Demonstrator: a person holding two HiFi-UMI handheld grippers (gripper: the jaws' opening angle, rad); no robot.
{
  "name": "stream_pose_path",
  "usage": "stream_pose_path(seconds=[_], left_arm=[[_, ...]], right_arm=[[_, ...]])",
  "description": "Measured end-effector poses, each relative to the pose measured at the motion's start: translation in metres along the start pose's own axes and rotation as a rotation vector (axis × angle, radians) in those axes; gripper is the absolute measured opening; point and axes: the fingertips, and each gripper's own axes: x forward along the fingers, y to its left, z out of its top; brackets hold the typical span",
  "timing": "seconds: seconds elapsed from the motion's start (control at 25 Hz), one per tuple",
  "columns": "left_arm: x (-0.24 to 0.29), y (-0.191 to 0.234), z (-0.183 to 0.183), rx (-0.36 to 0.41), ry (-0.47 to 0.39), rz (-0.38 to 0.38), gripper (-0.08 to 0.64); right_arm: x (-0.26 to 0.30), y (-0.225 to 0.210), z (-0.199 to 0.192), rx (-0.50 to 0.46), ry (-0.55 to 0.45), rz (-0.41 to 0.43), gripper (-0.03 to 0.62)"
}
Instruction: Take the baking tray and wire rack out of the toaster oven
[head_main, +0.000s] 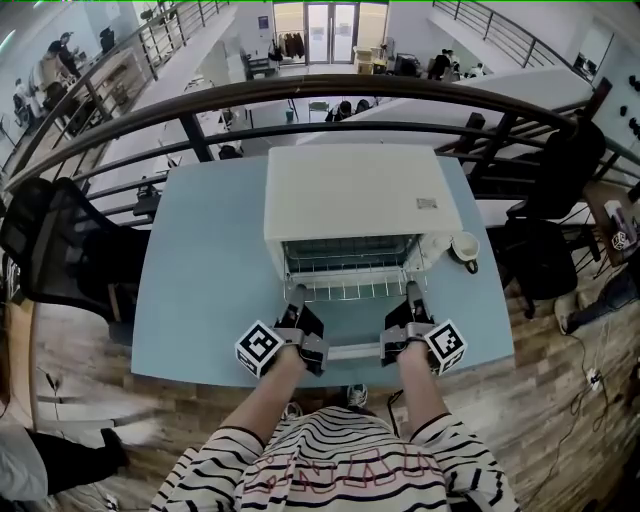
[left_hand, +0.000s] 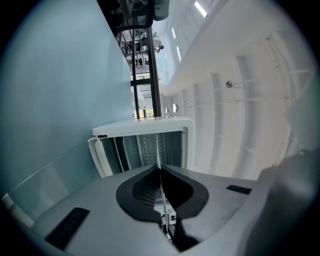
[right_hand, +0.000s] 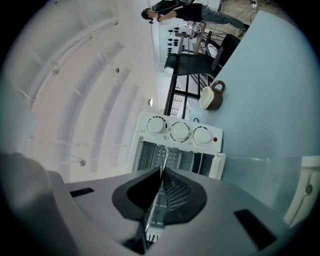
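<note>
We have both sets of jaws clenched on the wire rack's (head_main: 345, 288) front edge: left gripper (head_main: 297, 300) at its left corner, right gripper (head_main: 413, 297) at its right. The rack sits partway out of the toaster oven (head_main: 355, 190), above the dropped door (head_main: 352, 351), long axis running across between our hands. It lies straight ahead of the jaws, so the pull looks level, back towards us. The baking tray we can't make out.

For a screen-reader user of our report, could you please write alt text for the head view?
Seen from above, a person's left gripper and right gripper have their jaws shut on the front edge of a wire rack, at the mouth of an open white toaster oven on a pale blue table.
</note>
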Motion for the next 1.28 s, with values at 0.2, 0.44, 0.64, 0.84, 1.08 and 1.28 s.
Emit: stream_pose_path(seconds=[0.2,0.44,0.64,0.84,1.08,1.28], left_arm=[[-0.023,-0.008,-0.023,-0.023,0.03,-0.042,0.023],[-0.055,-0.004,-0.032,-0.021,0.071,-0.027,0.023],[-0.068,-0.012,-0.036,-0.029,0.113,-0.08,0.021],[-0.11,-0.01,-0.021,-0.058,0.158,-0.089,0.021],[-0.145,-0.003,-0.003,-0.085,0.172,-0.089,0.021],[-0.179,0.011,0.036,-0.061,0.15,-0.068,0.021]], right_arm=[[-0.037,-0.003,0.006,0.021,-0.027,0.006,0.037],[-0.075,-0.005,-0.002,0.051,-0.073,0.012,0.037],[-0.1,-0.004,-0.01,0.057,-0.113,0.019,0.034],[-0.141,0.002,-0.047,0.071,-0.152,0.014,0.035],[-0.168,0.002,-0.085,0.075,-0.155,-0.003,0.035],[-0.174,0.005,-0.136,0.082,-0.093,-0.003,0.035]])
